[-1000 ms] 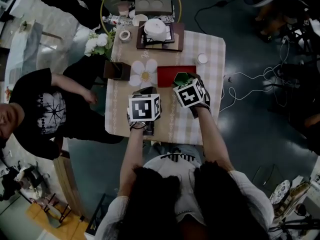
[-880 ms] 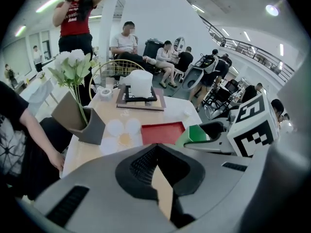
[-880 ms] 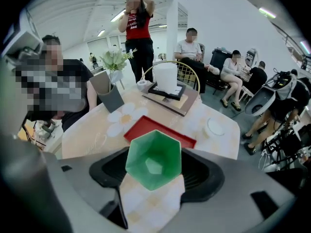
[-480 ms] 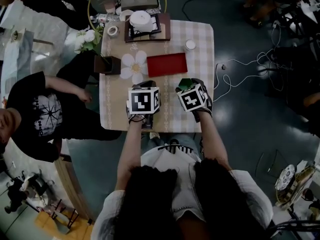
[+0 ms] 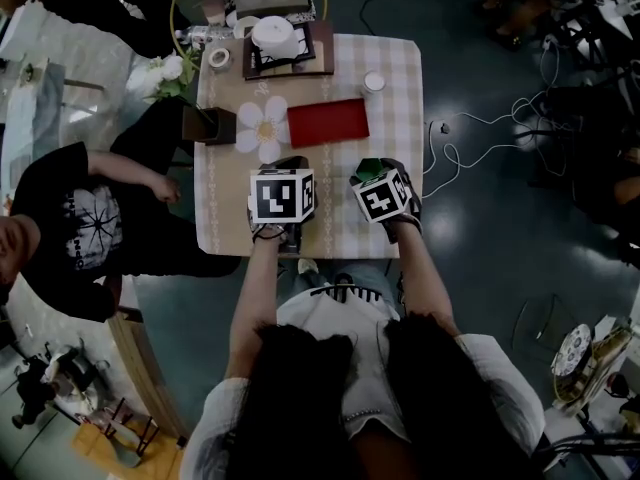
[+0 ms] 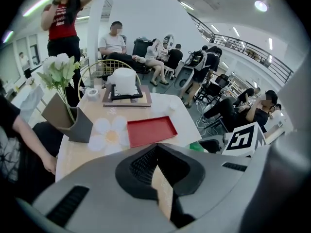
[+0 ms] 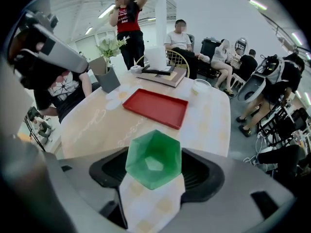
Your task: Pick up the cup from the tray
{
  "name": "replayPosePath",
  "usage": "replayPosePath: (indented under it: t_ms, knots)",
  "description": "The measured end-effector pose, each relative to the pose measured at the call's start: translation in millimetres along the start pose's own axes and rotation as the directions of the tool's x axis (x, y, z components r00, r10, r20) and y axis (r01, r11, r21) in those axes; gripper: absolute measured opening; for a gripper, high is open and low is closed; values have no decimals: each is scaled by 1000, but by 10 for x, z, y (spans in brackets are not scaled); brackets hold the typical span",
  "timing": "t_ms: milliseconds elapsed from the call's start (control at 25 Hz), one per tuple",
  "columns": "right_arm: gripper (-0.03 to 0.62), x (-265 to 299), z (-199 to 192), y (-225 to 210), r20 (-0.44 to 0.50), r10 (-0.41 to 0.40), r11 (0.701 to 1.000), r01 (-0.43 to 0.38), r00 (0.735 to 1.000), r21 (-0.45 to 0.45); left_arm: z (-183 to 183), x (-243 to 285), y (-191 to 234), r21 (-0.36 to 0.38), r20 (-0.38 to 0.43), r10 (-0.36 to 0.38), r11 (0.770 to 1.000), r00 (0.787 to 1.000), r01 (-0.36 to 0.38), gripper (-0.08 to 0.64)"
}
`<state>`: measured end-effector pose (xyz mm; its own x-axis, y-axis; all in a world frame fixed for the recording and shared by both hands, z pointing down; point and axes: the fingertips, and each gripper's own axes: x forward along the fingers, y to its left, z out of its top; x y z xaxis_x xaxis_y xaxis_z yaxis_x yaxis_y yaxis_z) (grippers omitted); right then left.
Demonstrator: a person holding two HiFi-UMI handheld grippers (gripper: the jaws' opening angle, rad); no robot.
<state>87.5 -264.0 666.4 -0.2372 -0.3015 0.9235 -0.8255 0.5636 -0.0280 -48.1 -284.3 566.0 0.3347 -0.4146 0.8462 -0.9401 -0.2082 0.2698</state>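
A green faceted cup [image 7: 153, 159] sits between the pads of my right gripper [image 7: 153, 165], which is shut on it and holds it above the checked tablecloth. In the head view the cup [image 5: 367, 169] pokes out ahead of the right gripper [image 5: 373, 173], on the near side of the red tray [image 5: 328, 122]. The tray [image 7: 155, 108] lies flat with nothing in it. My left gripper [image 5: 290, 166] hovers beside the right one over the table's near part. In its own view the left gripper [image 6: 158, 168] is shut with nothing held, and the tray [image 6: 151, 130] lies ahead.
A white flower-shaped mat [image 5: 262, 128] lies left of the tray, next to a dark vase with white flowers [image 5: 205, 125]. At the far end are stacked books with a white object [image 5: 275, 40], a tape roll [image 5: 219, 58] and a small white cup [image 5: 374, 82]. A person in black [image 5: 90, 218] sits at the left.
The right gripper has drawn back from the tray's near edge toward the person with the green cup in it. The left gripper stays beside it.
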Motion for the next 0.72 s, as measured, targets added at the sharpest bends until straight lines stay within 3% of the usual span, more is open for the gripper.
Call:
replayPosePath:
  t_ms: [120,280,480,600,720]
  knots:
    - [328,8,20,13,19,4,1000,-4,1000,8,-5,-23,7,-16,5,3,1000,1000,-3,8]
    - [331,-77,82,-53,123,24,988,-42,992,150,-32,-58,23,-8,3,17,1000,1000,-17,8]
    - [348,-346,178,-91,197,55,986,-84,979,141,-65,-120,87,-21,12,32,999,999,-32,8]
    - [348,-618,294,-166,274,8,981,-60,962,182,-77,-160,31,-14,21,21,1000,1000,-21,8]
    - [345,-850,503,-117,364,37,971,-120,931,208,-43,-188,-57,-2,39,-2,1000,999,2,8]
